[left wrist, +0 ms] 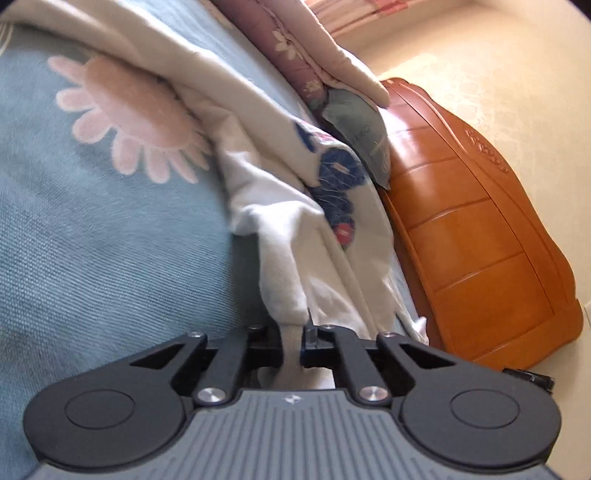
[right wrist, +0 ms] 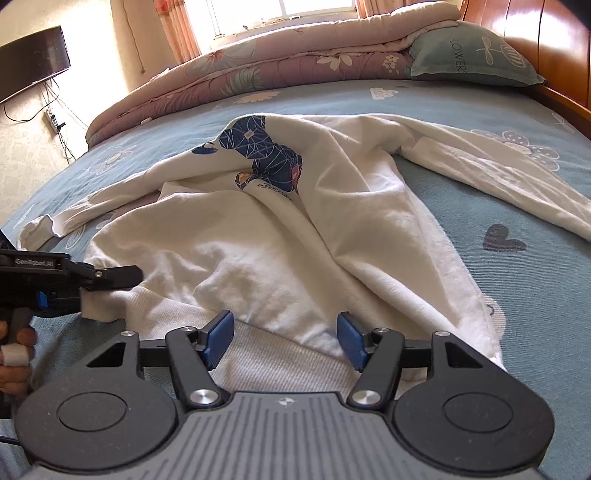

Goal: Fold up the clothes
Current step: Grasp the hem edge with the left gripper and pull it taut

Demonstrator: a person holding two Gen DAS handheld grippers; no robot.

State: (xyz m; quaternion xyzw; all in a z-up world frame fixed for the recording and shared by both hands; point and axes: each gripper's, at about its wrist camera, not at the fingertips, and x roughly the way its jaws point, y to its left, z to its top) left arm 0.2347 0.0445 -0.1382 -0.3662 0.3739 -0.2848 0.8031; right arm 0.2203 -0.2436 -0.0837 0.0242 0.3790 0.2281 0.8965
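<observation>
— On the blue bedsheet (right wrist: 517,280), what have your claws got?

— My left gripper (right wrist: 110,277) pinches the white sweatshirt (right wrist: 258,240) hem corner. My right gripper (right wrist: 284,338) gapes over the hem; the garment runs lengthwise ahead, rumpled.

A bedroom in daylight: a bed (right wrist: 480,206) under a blue flowered sheet, a folded pink quilt (right wrist: 280,70) at 12 o'clock beneath a bright window (right wrist: 280,9), a wooden headboard (right wrist: 535,44) at 2 o'clock, a dark television (right wrist: 33,61) on the cream wall (right wrist: 99,44) at 10 o'clock.
</observation>
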